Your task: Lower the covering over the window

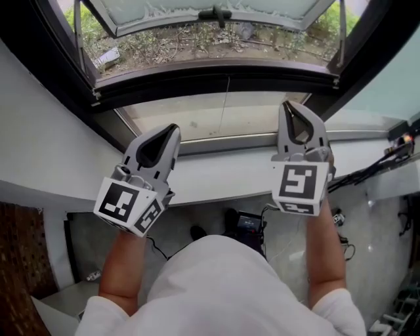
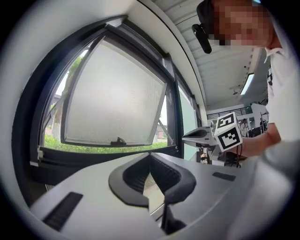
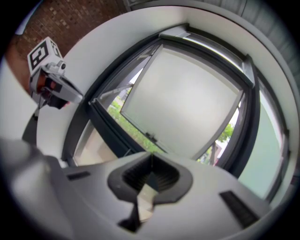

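White walling is broken by a dark-framed window (image 1: 216, 82), whose frosted sash (image 1: 210, 10) is swung outward at its lower edge over greenery (image 1: 184, 42). Below the window a pale sill (image 1: 216, 180) is seen. Both tools are held on the room side of the window, the left tool (image 1: 172, 131) toward its left part and the right tool (image 1: 289, 108) toward its right. Each tool's jaws are pressed together with nothing between them. The covering cannot be made out in any view.
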The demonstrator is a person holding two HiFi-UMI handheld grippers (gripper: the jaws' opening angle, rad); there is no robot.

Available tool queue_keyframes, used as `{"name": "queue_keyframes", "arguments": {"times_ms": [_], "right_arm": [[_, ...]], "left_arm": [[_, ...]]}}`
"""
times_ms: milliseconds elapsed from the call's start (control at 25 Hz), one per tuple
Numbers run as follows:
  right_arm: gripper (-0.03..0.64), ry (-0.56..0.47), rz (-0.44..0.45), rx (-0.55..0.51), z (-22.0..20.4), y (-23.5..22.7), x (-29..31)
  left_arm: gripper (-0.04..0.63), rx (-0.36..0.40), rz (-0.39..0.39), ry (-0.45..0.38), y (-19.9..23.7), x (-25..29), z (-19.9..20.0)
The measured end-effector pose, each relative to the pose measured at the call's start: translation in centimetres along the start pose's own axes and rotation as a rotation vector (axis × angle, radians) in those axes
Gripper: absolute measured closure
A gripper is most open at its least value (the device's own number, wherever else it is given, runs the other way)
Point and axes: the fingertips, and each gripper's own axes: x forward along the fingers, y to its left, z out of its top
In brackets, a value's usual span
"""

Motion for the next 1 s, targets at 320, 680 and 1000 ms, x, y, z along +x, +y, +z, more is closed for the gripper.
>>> {"name": "queue_keyframes", "arguments": {"times_ms": [320,680,1000], "right_arm": [[0.592,0.018,0.024,0.076,-3.4,2.1,-3.0],[0.592,0.040,0.088,0.212,-5.8,5.6,-5.4],[0.592,0.046,0.147,0.343,-6.7,8.3,-7.3]], "left_arm": [[0.571,-0.048,-0.038,0.041,-2.5,-2.1,-3.7],[0.571,-0.086,-0.060,0.081,-4.3,-4.6,-6.3],[0.571,-0.163,-0.080,0.079,-5.8,-6.3,-7.8]]}}
